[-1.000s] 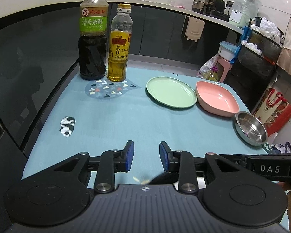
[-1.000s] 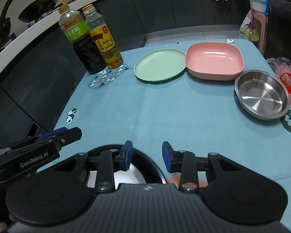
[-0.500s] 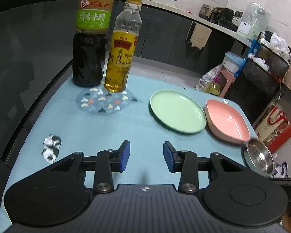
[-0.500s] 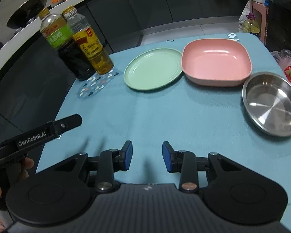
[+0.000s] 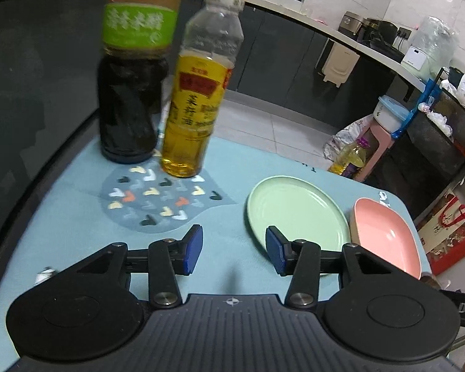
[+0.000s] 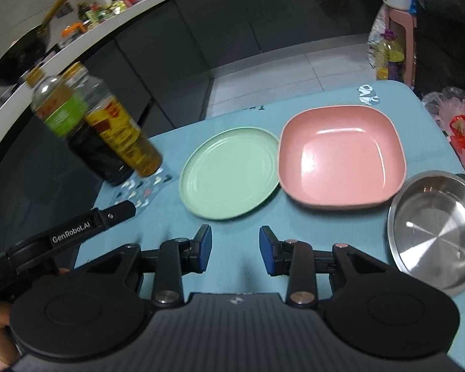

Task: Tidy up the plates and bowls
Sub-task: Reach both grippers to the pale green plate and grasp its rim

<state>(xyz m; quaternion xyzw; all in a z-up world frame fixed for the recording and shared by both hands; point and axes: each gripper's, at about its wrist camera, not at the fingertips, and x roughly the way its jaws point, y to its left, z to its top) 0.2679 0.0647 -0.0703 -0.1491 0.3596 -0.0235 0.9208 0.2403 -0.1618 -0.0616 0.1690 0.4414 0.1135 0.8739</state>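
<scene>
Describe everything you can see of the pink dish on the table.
The pink dish is square with rounded corners, a flat glossy floor and low sloping walls; it looks like matte plastic. It is empty and sits upright on the blue tablecloth. The green plate lies on one side, rims meeting or nearly so; the steel bowl lies on the other, close, contact unclear. Neither tool touches it.

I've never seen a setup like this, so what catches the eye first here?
Probably the row of dishes on the blue tablecloth: a round green plate, a square pink bowl touching its right side, and a steel bowl at far right. Two tall bottles, dark vinegar and golden oil, stand at back left.
</scene>
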